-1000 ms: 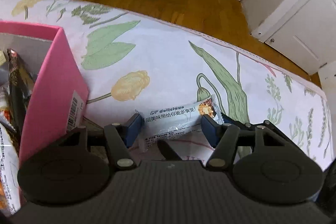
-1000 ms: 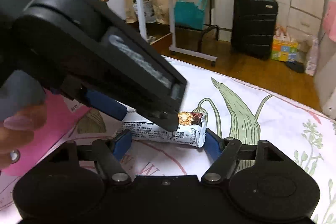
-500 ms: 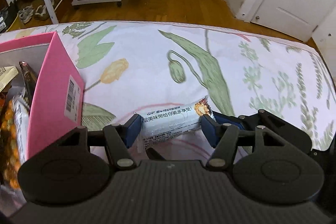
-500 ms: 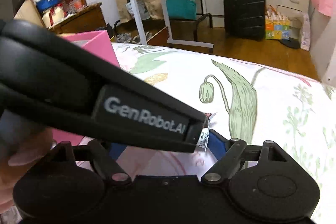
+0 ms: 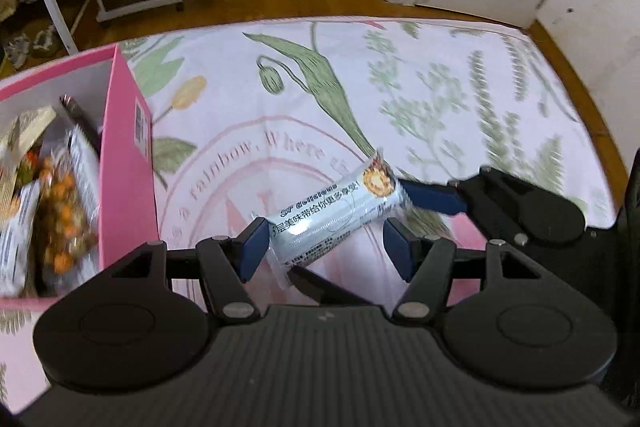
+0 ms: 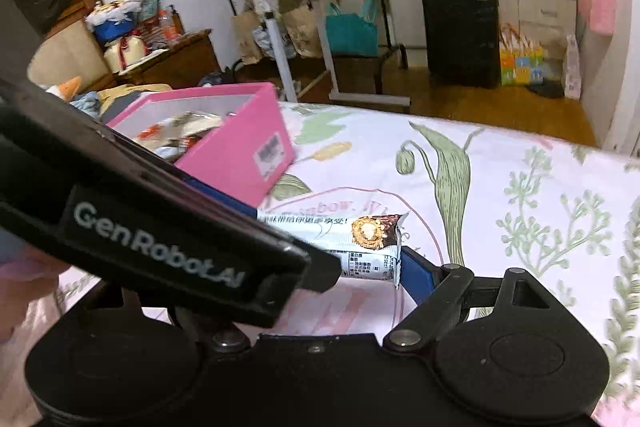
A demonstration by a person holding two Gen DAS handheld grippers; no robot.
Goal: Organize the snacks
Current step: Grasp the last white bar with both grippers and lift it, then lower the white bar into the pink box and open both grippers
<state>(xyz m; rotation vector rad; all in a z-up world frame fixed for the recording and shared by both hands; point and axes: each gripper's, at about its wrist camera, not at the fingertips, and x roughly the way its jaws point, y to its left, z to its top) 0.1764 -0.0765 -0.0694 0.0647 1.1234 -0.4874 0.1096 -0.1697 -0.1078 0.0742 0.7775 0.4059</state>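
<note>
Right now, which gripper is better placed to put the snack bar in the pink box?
Left. The left gripper straddles the snack bar with the pink box beside it; the right gripper sits farther away.

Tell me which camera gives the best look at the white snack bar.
Left wrist view: the white snack bar shows along its whole length. In the right wrist view, only its chocolate-printed end shows; the left gripper's body hides the rest.

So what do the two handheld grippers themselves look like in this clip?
Both match: matte black plastic bodies with ribbed top plates, two round disc housings, angled black linkage arms with silver rivets, and dark blue fingers. The left gripper, seen side-on from the right wrist camera, carries white "GenRobot.AI" lettering. The right gripper shows no marking in its own view. No cables visible. A pale painted fingernail shows at the edge.
</note>
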